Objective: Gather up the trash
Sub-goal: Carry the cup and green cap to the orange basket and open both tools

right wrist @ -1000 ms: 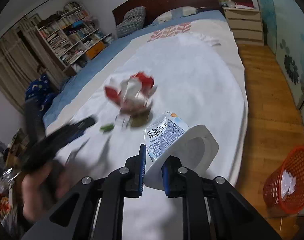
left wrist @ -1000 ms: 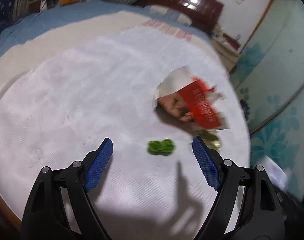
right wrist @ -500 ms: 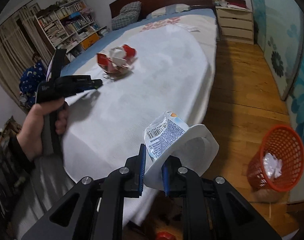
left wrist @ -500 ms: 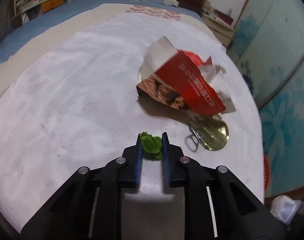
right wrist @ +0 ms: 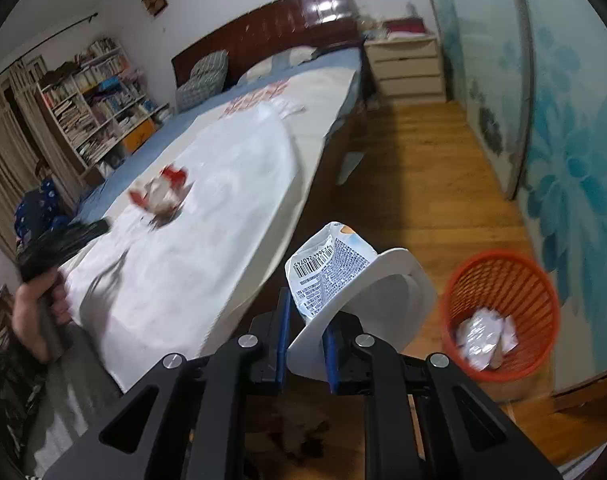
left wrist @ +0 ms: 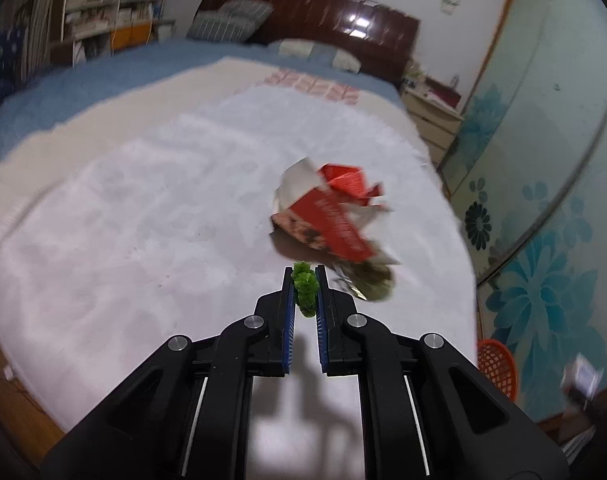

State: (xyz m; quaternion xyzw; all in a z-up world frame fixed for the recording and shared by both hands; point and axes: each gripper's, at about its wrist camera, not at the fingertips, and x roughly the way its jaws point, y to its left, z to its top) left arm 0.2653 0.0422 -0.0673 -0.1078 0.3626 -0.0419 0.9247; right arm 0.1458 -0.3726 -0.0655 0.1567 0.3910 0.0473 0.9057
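Observation:
A small green fuzzy scrap (left wrist: pixel 304 290) sits between the blue pads of my left gripper (left wrist: pixel 303 276), whose jaws are closing on it just above the white sheet (left wrist: pixel 151 216). Beyond it lie a torn red and white carton (left wrist: pixel 329 216) and a round metal lid (left wrist: pixel 373 282). My right gripper (right wrist: pixel 305 320) is shut on a white plastic cup (right wrist: pixel 379 304) with a crumpled printed wrapper (right wrist: pixel 327 268) in it, held over the wooden floor beside the bed. An orange mesh basket (right wrist: pixel 499 308) with white paper inside stands to the right of the cup.
The bed edge (right wrist: pixel 263 264) runs along the left of the right wrist view, where a person's hand (right wrist: pixel 35 312) holds the other gripper. A nightstand (right wrist: pixel 407 64) and a sliding wardrobe door (right wrist: pixel 563 128) line the floor. A bookshelf (right wrist: pixel 95 104) stands at the far left.
My left gripper has closed on the green scrap and lifted it off the sheet. The right gripper has carried the cup from over the bed out over the floor, nearer the basket.

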